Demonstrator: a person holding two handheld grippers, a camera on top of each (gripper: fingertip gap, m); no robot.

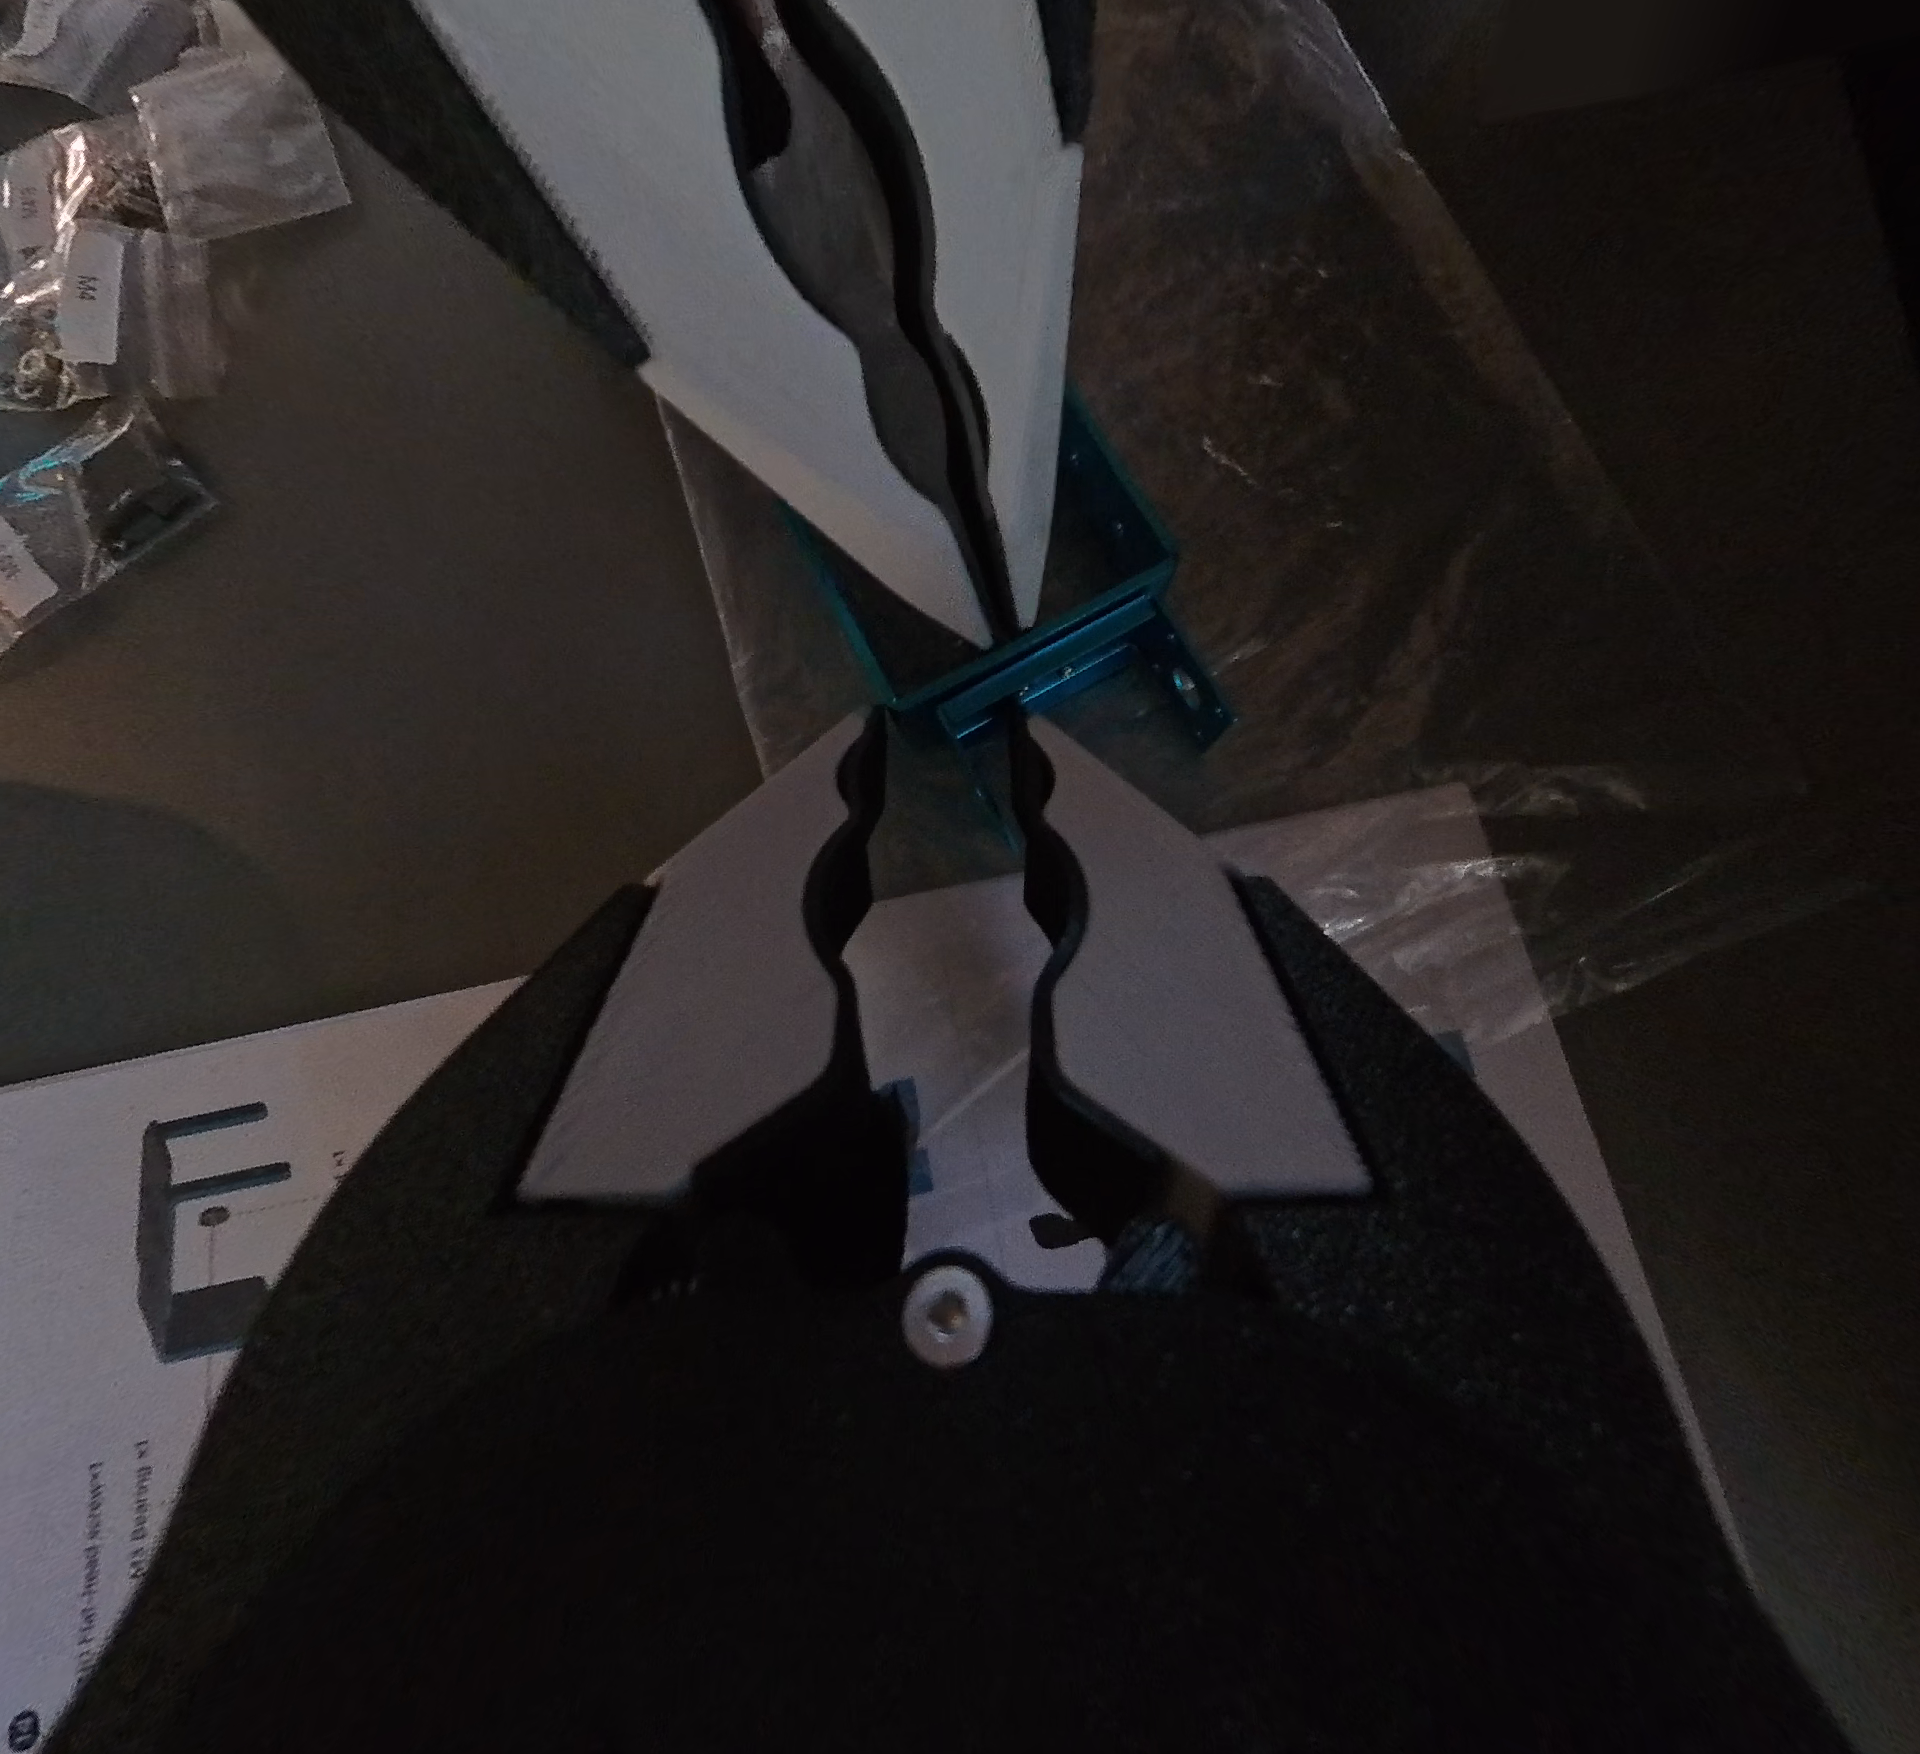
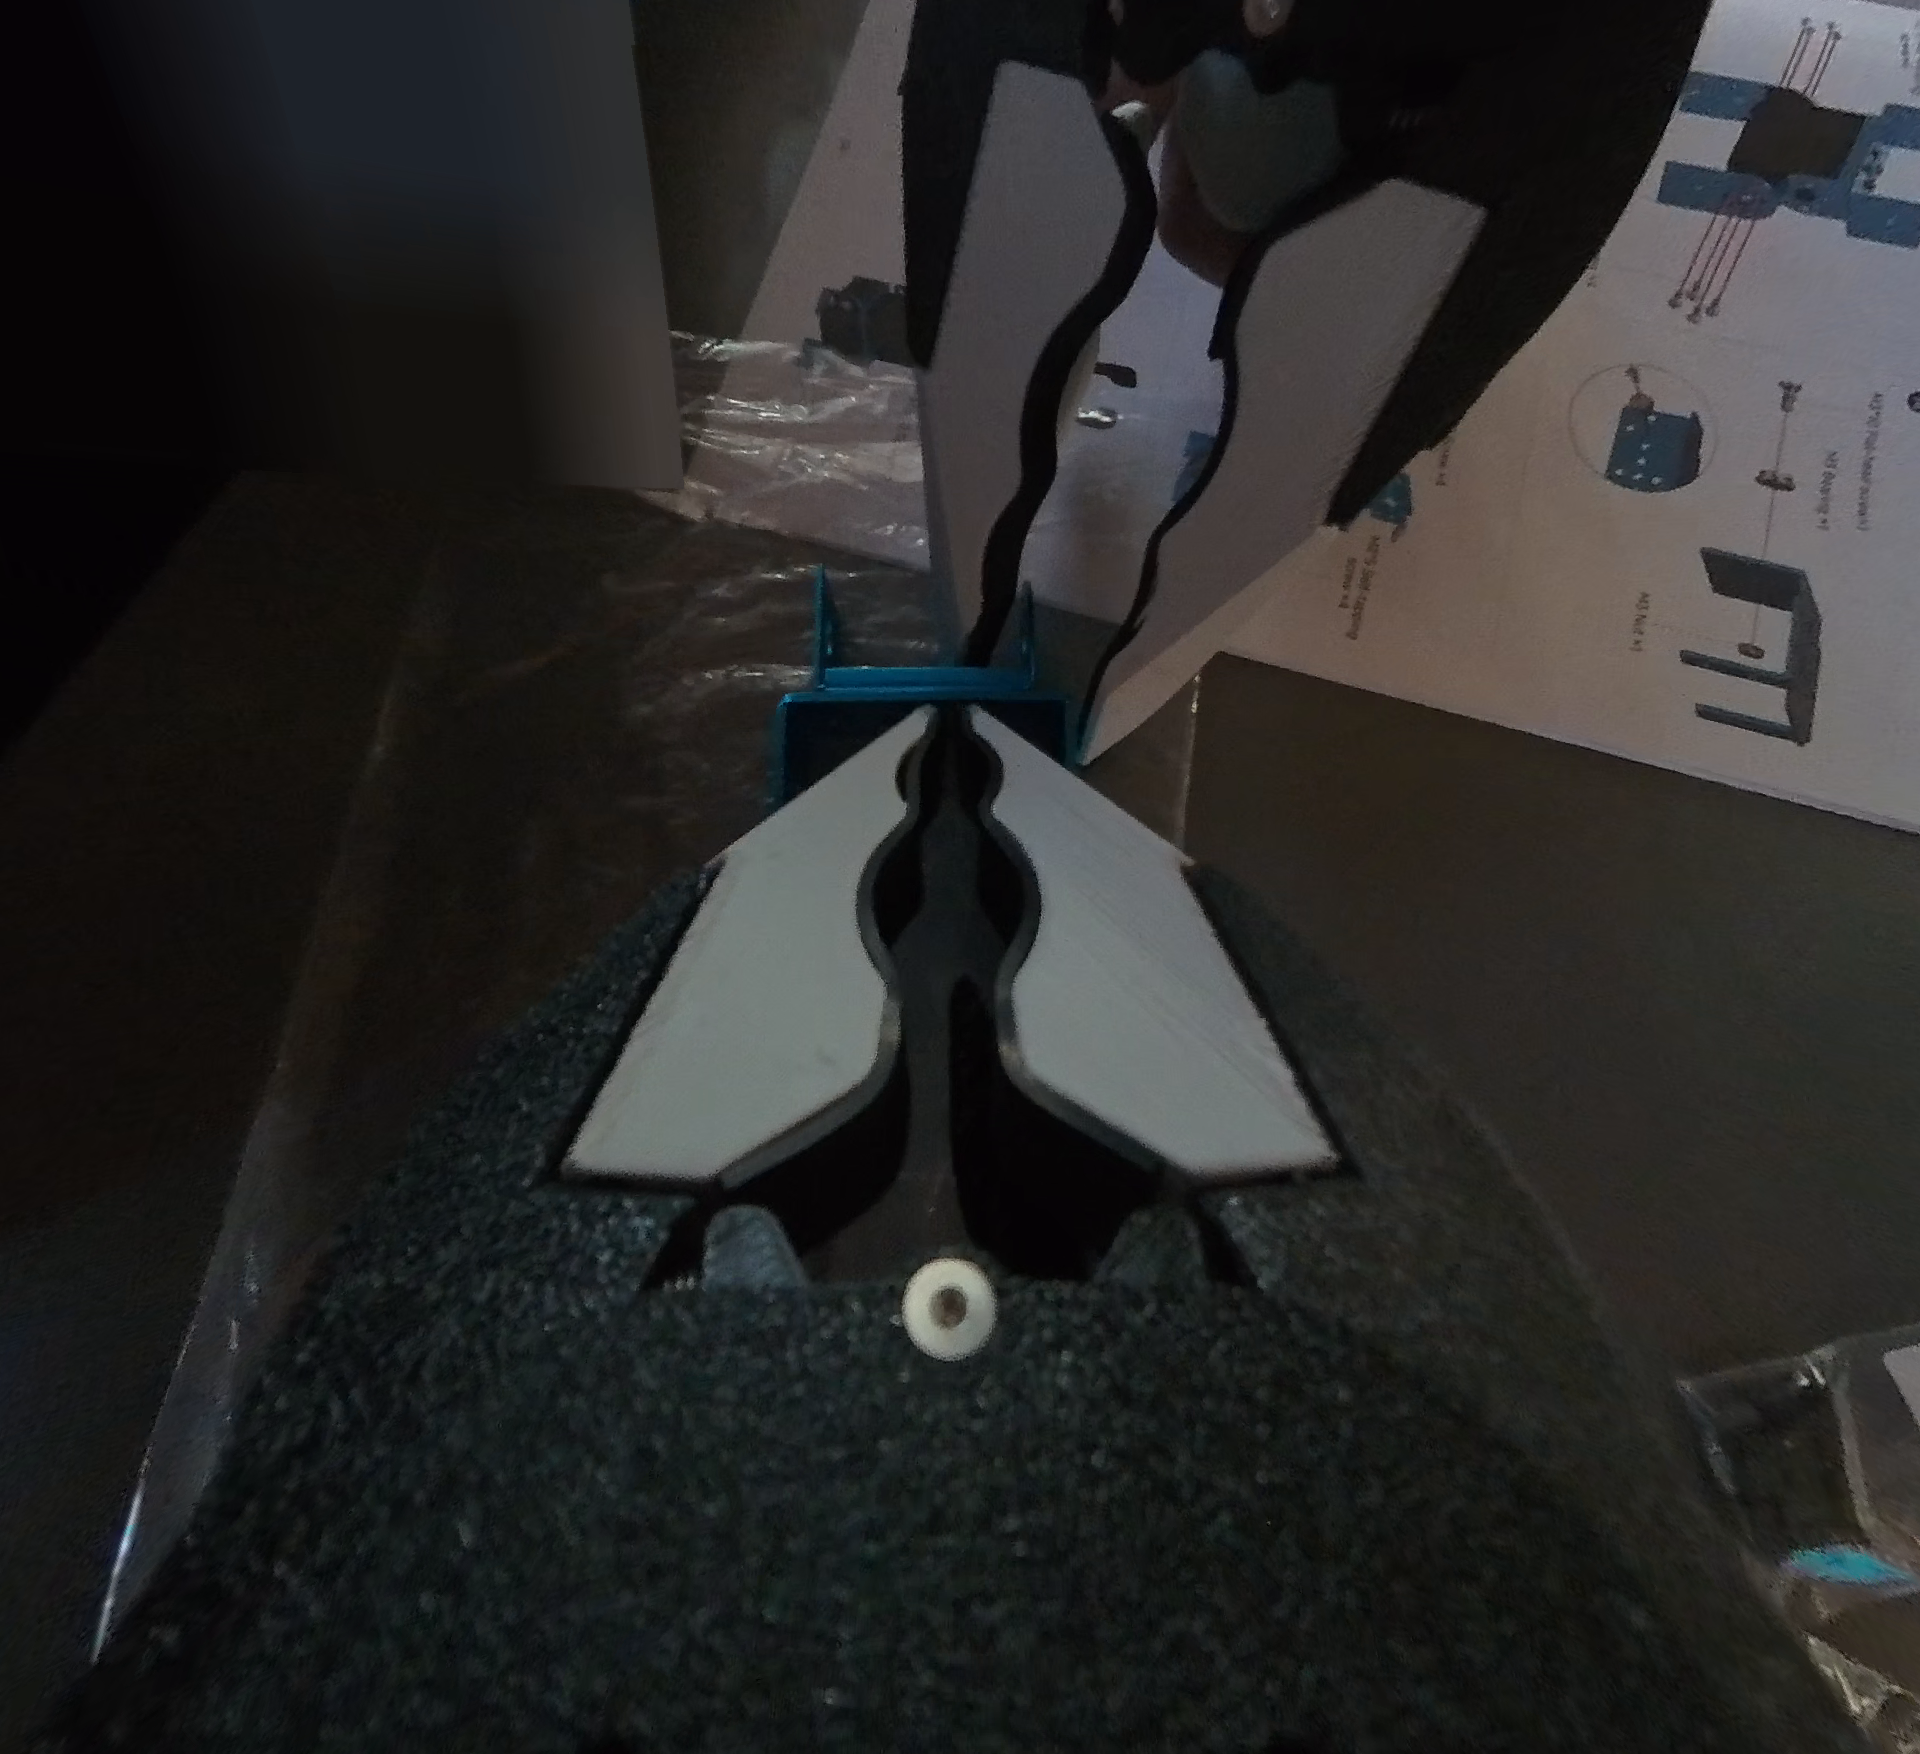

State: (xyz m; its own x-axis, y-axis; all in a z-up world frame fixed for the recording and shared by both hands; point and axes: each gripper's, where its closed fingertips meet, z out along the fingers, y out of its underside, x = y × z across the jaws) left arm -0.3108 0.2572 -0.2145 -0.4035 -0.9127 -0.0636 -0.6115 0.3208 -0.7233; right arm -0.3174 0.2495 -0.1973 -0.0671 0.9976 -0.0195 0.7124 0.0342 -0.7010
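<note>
Two blue metal U-brackets stand back to back in dim light. One bracket [image 1: 1127,509] opens toward my right gripper, the other [image 1: 1039,686] toward my left. My left gripper [image 1: 954,717] is part-closed across their corner. One fingertip [image 1: 1023,728] is inside the nearer bracket's side flange and the other is against the farther bracket's corner. In the right wrist view it [image 2: 1034,707] straddles the same flange. My right gripper [image 2: 948,709] is shut, its tips inside the bracket [image 2: 784,748] at the cross wall. It also shows in the left wrist view [image 1: 995,634]. Whether anything lies between its pads is hidden.
A printed assembly sheet [image 1: 156,1185] lies under my left gripper and shows behind it [image 2: 1662,354]. Small bags of hardware [image 1: 104,250] lie at the far left, and another bag [image 2: 1818,1496] at the lower right. Crinkled clear plastic [image 1: 1403,457] covers the brown surface under the brackets.
</note>
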